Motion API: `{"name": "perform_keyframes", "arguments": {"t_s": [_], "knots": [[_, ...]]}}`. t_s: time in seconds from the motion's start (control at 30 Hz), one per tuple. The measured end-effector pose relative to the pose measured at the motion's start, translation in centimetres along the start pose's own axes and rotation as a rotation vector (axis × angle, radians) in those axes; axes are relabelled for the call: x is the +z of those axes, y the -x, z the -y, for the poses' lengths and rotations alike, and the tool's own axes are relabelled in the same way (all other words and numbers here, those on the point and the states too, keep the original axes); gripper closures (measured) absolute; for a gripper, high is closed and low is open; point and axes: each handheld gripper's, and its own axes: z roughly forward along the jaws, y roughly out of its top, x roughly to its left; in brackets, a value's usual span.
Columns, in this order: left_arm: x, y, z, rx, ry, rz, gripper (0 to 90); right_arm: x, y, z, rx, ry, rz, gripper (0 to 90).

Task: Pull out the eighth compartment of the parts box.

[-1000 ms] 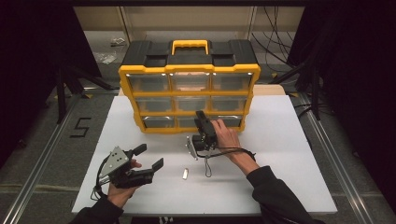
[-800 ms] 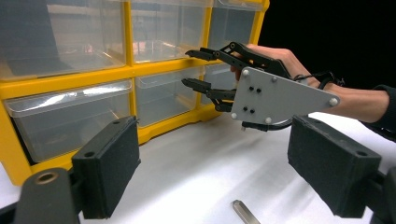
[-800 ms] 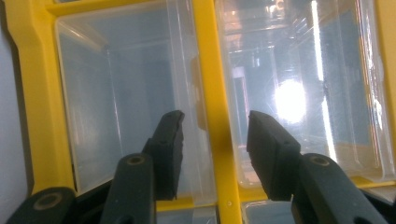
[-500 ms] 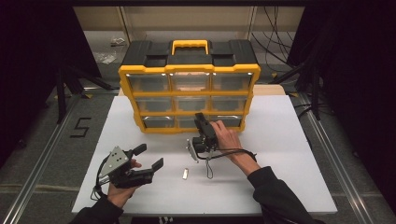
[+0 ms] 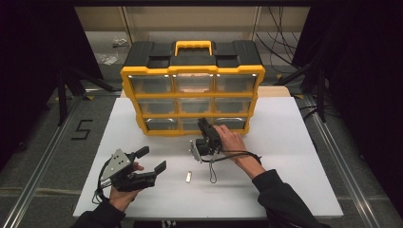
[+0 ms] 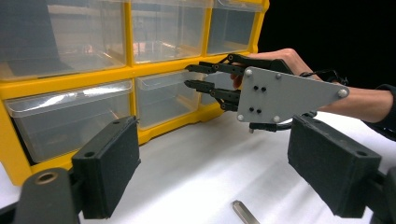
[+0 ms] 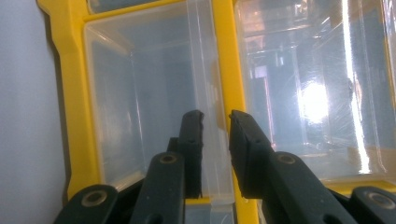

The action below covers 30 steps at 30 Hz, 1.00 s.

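With the right hand-held gripper (image 7: 215,140) closing nearly shut on the drawer (image 7: 154,98) lip ahead, we should pinch squarely before pulling straight back.

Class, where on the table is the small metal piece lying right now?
In the high view the small metal piece lies on the white table, between the left gripper and the right gripper.

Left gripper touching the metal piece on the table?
Apart. In the high view, bare table separates the left gripper from the metal piece. Its jaws stand open with nothing between them.
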Motion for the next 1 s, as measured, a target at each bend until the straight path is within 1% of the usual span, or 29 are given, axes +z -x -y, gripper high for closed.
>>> {"name": "perform_keyframes", "arguments": {"t_s": [0.03,0.07,0.17,0.27,0.43,0.7,0.8,1.0], "knots": [[0.0,0.0,0.0,0.000,0.000,0.000,16.1,-0.1,0.0,0.0,0.006,-0.004,-0.003,75.9],[0.0,0.0,0.0,0.000,0.000,-0.001,16.1,-0.1,0.1,0.0,-0.012,0.002,-0.003,76.0],[0.0,0.0,0.0,-0.002,-0.001,-0.002,16.1,-0.4,0.2,0.0,-0.006,0.006,-0.013,76.1],[0.0,0.0,0.0,-0.002,0.000,-0.004,16.1,-0.7,0.1,-0.1,-0.025,0.011,-0.013,76.5],[0.0,0.0,0.0,0.000,-0.002,-0.003,16.1,-1.3,0.1,-0.2,-0.039,0.022,-0.019,76.8],[-0.1,0.0,0.0,-0.001,0.002,-0.005,16.1,-1.6,0.0,-0.3,-0.047,0.020,-0.022,77.1],[-0.1,0.0,0.0,0.000,0.002,-0.006,16.1,-1.7,0.0,-0.3,-0.055,0.035,-0.019,77.2],[-0.1,0.0,0.0,0.000,0.001,-0.006,16.1,-2.2,-0.1,-0.3,-0.060,0.036,-0.026,77.3]]}}
